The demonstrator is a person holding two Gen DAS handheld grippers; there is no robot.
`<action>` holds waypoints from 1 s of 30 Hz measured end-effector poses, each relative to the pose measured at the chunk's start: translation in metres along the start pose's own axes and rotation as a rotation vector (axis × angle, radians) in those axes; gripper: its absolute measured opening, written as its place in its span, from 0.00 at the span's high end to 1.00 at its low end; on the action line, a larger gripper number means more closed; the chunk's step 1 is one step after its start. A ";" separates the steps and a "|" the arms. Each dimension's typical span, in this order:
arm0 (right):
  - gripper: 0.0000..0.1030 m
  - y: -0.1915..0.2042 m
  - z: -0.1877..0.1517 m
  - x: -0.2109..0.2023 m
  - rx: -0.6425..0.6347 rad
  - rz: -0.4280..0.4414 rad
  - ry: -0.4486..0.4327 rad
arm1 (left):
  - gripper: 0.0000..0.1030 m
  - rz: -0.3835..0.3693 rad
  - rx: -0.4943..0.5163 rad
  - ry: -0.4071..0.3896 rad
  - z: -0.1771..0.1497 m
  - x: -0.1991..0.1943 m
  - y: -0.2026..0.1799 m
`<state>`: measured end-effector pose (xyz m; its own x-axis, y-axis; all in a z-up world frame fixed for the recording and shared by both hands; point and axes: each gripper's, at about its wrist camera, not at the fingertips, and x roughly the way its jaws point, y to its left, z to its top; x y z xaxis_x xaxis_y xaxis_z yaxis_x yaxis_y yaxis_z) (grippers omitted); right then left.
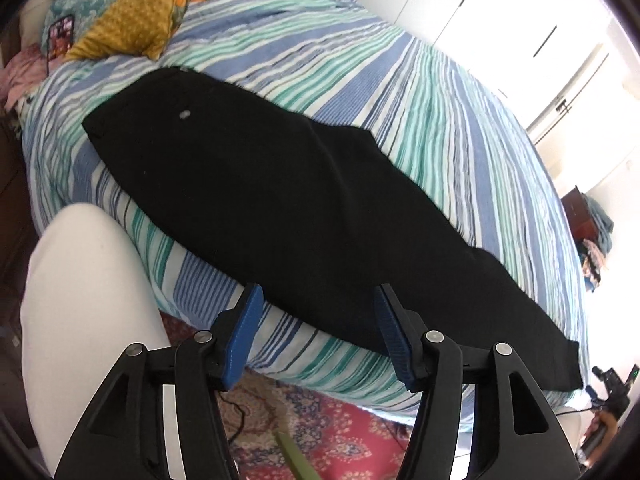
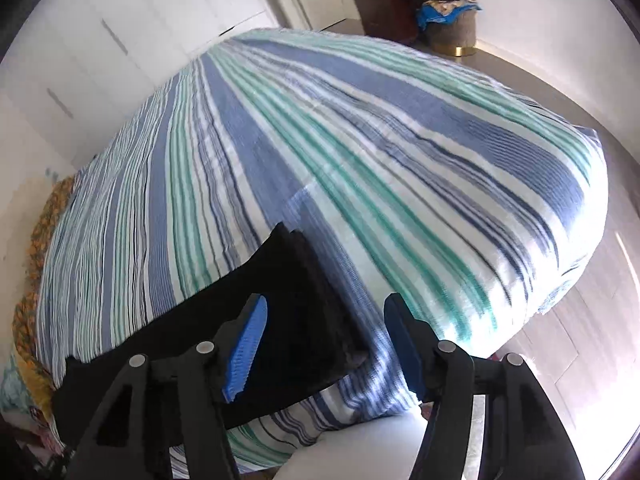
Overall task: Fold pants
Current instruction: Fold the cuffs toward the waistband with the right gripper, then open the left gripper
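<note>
Black pants (image 1: 280,200) lie flat on the striped bed cover (image 1: 420,92), folded lengthwise, waist at the far left, leg ends at the right near the bed's front edge. My left gripper (image 1: 318,300) hovers open above the pants' near edge, its blue pads apart with nothing pressed between them. In the right wrist view the pants' leg ends (image 2: 304,300) show as stacked hems on the striped bed cover (image 2: 360,140). My right gripper (image 2: 326,312) stands open over those hems, clear of the cloth.
A yellow pillow (image 1: 132,24) and patterned bedding lie at the bed's head. A person's white-trousered leg (image 1: 88,320) stands at the bed's edge on a red patterned rug (image 1: 340,440). White wardrobe doors (image 2: 120,40) flank the bed; a basket of clothes (image 2: 452,12) sits beyond it.
</note>
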<state>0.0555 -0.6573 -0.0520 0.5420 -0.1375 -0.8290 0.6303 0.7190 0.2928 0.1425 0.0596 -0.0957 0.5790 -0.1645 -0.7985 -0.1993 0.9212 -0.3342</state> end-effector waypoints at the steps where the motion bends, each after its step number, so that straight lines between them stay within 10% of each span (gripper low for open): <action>1: 0.40 -0.009 0.004 -0.004 0.032 0.003 -0.006 | 0.40 -0.026 0.015 -0.026 0.004 -0.003 -0.002; 6: 0.40 -0.029 0.010 -0.007 0.151 0.158 0.081 | 0.40 -0.205 0.168 0.002 0.030 0.022 -0.054; 11: 0.40 -0.028 -0.006 0.002 0.281 0.316 0.221 | 0.40 -0.200 0.383 0.031 0.016 0.068 -0.108; 17: 0.40 -0.026 0.002 0.039 0.122 0.161 0.357 | 0.40 -0.164 0.356 0.094 0.001 0.093 -0.088; 26: 0.40 -0.030 0.001 0.051 0.272 0.471 0.319 | 0.40 -0.136 0.281 0.082 0.000 0.081 -0.056; 30: 0.40 -0.026 0.001 0.063 0.204 0.291 0.370 | 0.39 -0.130 0.302 0.085 -0.005 0.081 -0.059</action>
<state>0.0735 -0.6853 -0.1119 0.5016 0.3257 -0.8015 0.5979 0.5391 0.5932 0.1971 -0.0099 -0.1436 0.5140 -0.3048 -0.8018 0.1230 0.9513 -0.2827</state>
